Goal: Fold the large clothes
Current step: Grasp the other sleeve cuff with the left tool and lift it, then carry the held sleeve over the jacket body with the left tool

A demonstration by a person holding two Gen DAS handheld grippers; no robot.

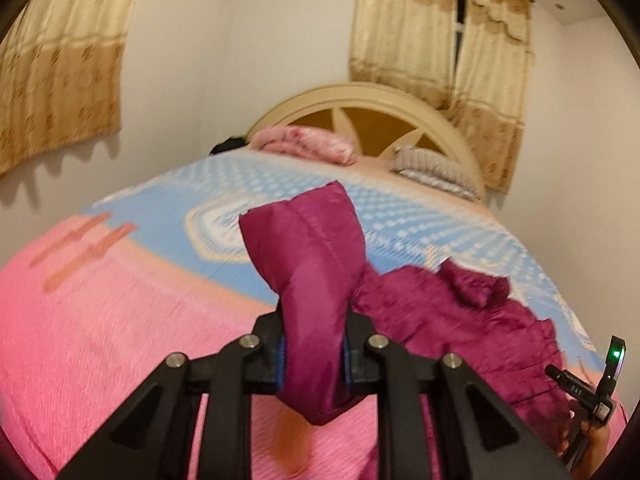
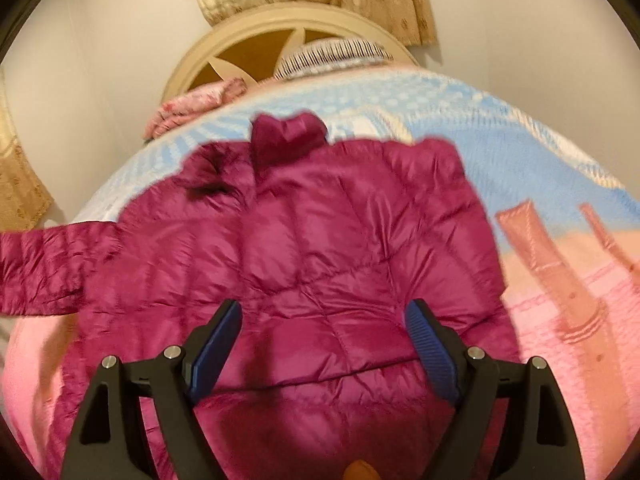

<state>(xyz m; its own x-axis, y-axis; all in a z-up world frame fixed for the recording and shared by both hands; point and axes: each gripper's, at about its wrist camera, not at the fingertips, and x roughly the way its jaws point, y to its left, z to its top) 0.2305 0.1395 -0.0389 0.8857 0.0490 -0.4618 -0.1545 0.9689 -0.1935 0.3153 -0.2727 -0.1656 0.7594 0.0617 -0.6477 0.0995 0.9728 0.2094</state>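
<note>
Left gripper (image 1: pixel 314 354) pinches the jacket (image 2: pixel 304 248) sleeve; right gripper (image 2: pixel 324 344) gapes empty (bedspread (image 1: pixel 100 320) bare leftward).

A magenta puffer jacket (image 2: pixel 320 248) lies spread on the bedspread (image 2: pixel 520 168), collar towards the headboard (image 2: pixel 240 36) — one sleeve (image 2: pixel 44 268) stretches away from the jacket to the left edge. The right gripper (image 2: pixel 322 344) hangs over the jacket's lower part, blue pads (image 2: pixel 432 352) wide apart — nothing between them.
</note>
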